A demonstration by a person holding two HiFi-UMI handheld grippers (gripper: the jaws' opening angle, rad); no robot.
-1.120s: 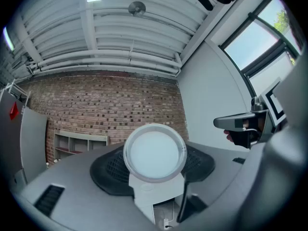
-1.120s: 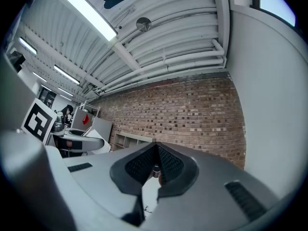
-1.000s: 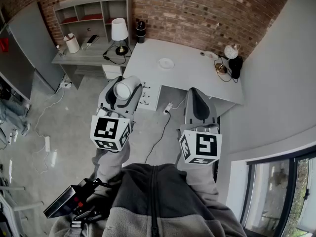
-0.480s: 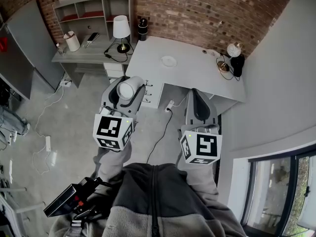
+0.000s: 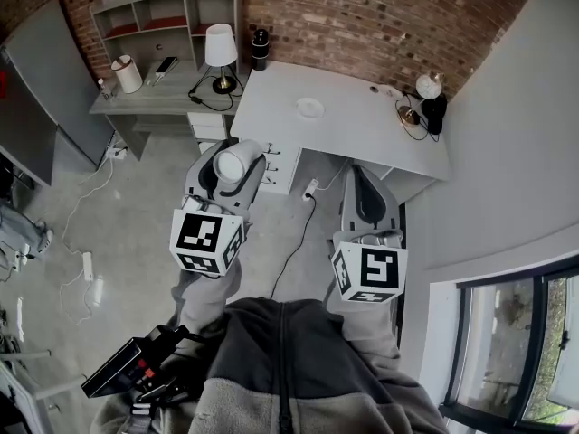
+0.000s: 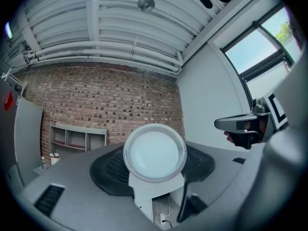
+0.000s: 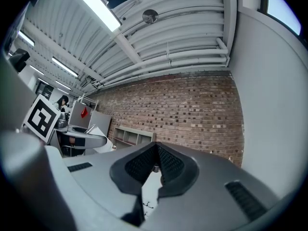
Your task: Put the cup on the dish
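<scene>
**The cup (image 6: 154, 153) held, the dish (image 5: 309, 108) not yet reached**

The left gripper (image 5: 235, 157) is clenched on the white cup, well apart from the dish on the desk (image 5: 380, 143). The right gripper (image 5: 364, 181) is closed and empty. Next, probably: carry the cup over the dish and set it upright

The white cup (image 6: 154, 154) looks smooth and a bit shiny, and the black pads (image 6: 109, 170) of the left claw (image 5: 232, 165) look bumpy like rubber. The surface (image 5: 353, 138) is smooth, dull white, and the wall (image 5: 362, 25) is rough red brick.
</scene>
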